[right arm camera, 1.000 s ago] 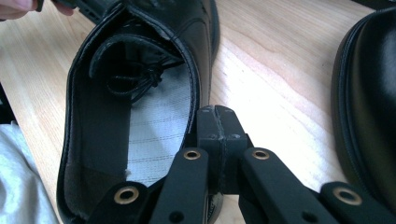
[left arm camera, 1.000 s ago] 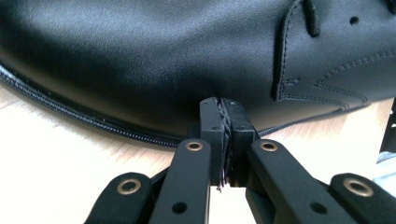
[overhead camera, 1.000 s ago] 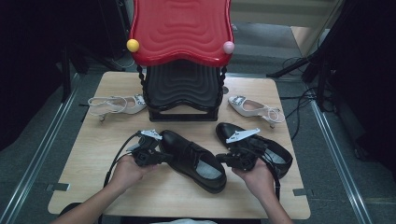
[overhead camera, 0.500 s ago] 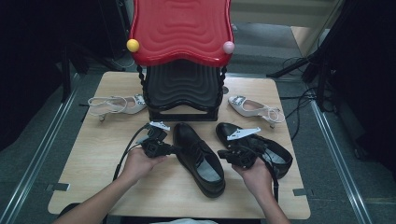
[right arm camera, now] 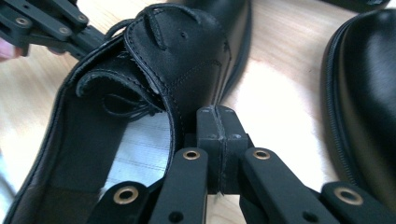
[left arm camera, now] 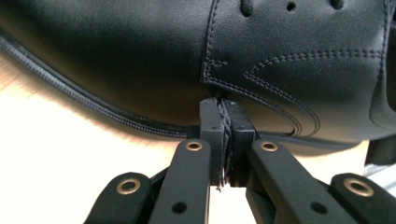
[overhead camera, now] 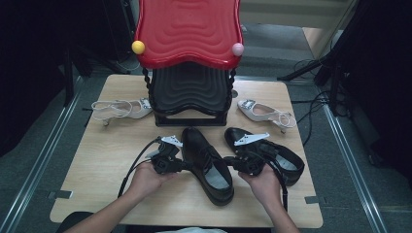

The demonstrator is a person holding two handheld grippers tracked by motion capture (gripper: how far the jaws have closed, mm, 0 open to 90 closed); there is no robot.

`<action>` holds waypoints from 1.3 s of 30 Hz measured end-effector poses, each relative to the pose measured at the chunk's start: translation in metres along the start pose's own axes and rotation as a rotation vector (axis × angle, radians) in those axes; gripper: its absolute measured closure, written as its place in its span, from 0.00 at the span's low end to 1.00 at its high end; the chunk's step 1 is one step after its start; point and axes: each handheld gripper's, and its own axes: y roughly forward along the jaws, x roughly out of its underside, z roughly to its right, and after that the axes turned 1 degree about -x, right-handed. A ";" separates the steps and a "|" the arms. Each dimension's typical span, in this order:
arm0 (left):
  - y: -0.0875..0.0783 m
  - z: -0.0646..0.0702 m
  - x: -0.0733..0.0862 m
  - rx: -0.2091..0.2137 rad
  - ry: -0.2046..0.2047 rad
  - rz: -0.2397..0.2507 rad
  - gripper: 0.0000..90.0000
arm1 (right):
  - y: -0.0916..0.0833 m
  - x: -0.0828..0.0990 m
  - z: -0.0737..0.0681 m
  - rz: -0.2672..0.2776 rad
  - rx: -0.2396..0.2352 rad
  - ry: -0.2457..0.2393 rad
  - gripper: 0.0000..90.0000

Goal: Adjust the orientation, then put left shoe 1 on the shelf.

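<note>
The left hand-held gripper (overhead camera: 183,165) has its jaws clenched together with nothing between them, their tips pressed against the left side of a black leather shoe (overhead camera: 208,163); in the left gripper view the closed hand-held gripper (left arm camera: 223,107) meets the shoe's (left arm camera: 140,51) side just above the sole seam. The right hand-held gripper (overhead camera: 234,161) is clenched too, empty, and its tips sit against the same shoe's right side near the opening. In the right gripper view this hand-held gripper (right arm camera: 217,116) touches the leather beside the tongue, while the left hand-held gripper (right arm camera: 70,32) shows at the far side of the shoe (right arm camera: 154,70).

This shoe lies on the worktop (overhead camera: 111,155) between the two hand-held grippers, toe pointing away from the person. A second black shoe (overhead camera: 267,153) lies just to its right, partly under the right hand (overhead camera: 265,182). That makes two black shoes. Two pale strappy heeled shoes lie farther back: one (overhead camera: 121,109) at the left, one (overhead camera: 265,112) at the right. Between them stands one black ribbed stand (overhead camera: 190,94) with a red wavy top (overhead camera: 188,31), carrying one yellow ball (overhead camera: 138,47) and one pink ball (overhead camera: 237,49).
</note>
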 end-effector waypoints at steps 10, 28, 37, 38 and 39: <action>0.005 -0.005 -0.006 0.020 -0.021 0.021 0.99 | -0.004 0.004 0.002 0.001 0.011 0.001 1.00; -0.047 -0.005 -0.015 0.134 0.066 0.059 0.65 | -0.026 0.004 0.005 0.041 -0.032 0.080 0.72; -0.070 -0.010 -0.027 0.128 0.082 0.078 0.57 | -0.038 -0.008 -0.014 0.060 -0.068 0.076 0.70; -0.072 -0.011 -0.028 0.124 0.083 0.083 0.57 | -0.040 -0.009 -0.017 0.055 -0.073 0.079 0.69; -0.074 -0.011 -0.029 0.122 0.081 0.086 0.57 | -0.040 -0.010 -0.019 0.050 -0.074 0.076 0.69</action>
